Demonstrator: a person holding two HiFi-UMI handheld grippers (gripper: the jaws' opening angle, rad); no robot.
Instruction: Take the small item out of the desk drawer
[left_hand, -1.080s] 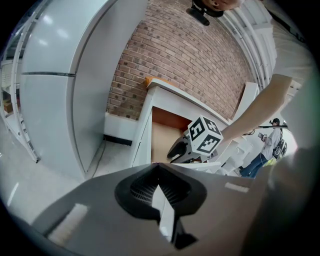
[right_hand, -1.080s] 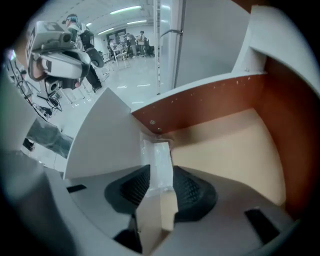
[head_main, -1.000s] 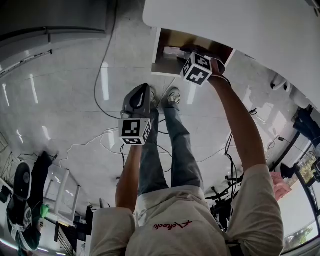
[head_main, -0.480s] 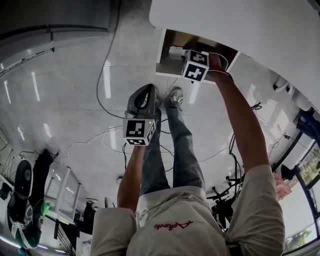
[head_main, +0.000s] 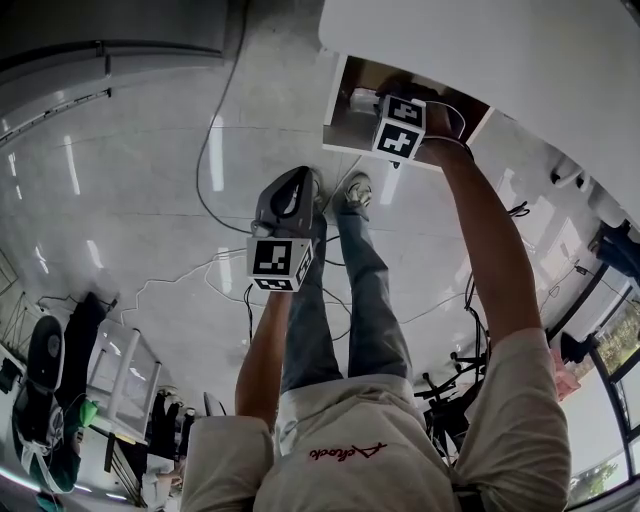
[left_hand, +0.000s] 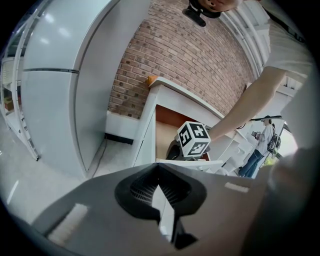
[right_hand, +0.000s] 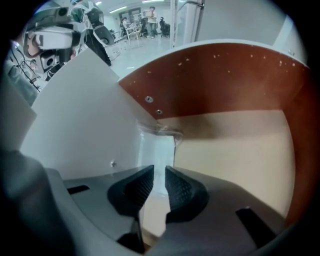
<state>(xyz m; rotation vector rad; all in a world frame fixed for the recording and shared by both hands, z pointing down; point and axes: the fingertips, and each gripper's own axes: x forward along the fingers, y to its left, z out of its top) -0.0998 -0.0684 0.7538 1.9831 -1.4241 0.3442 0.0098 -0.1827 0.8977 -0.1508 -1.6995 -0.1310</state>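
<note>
The small item (right_hand: 157, 145), a white piece in clear wrap, stands on end in the drawer (right_hand: 235, 150), up against the drawer's white side wall where that meets the brown back panel. From my head it shows as a pale spot (head_main: 362, 98) at the near-left of the open drawer, under the edge of the white table (head_main: 480, 50).

My right claw (right_hand: 159, 172) points straight down into the drawer right over it. Its jaws have just been closing and now stand a narrow gap apart, with the wrapped piece showing in that gap; I don't see the pads pressing on it. The claw's marker cube (head_main: 402, 127) sits above the drawer opening.

My left claw (left_hand: 159, 182) hangs well apart, over the floor (head_main: 150, 200), tips together and holding nothing.
</note>
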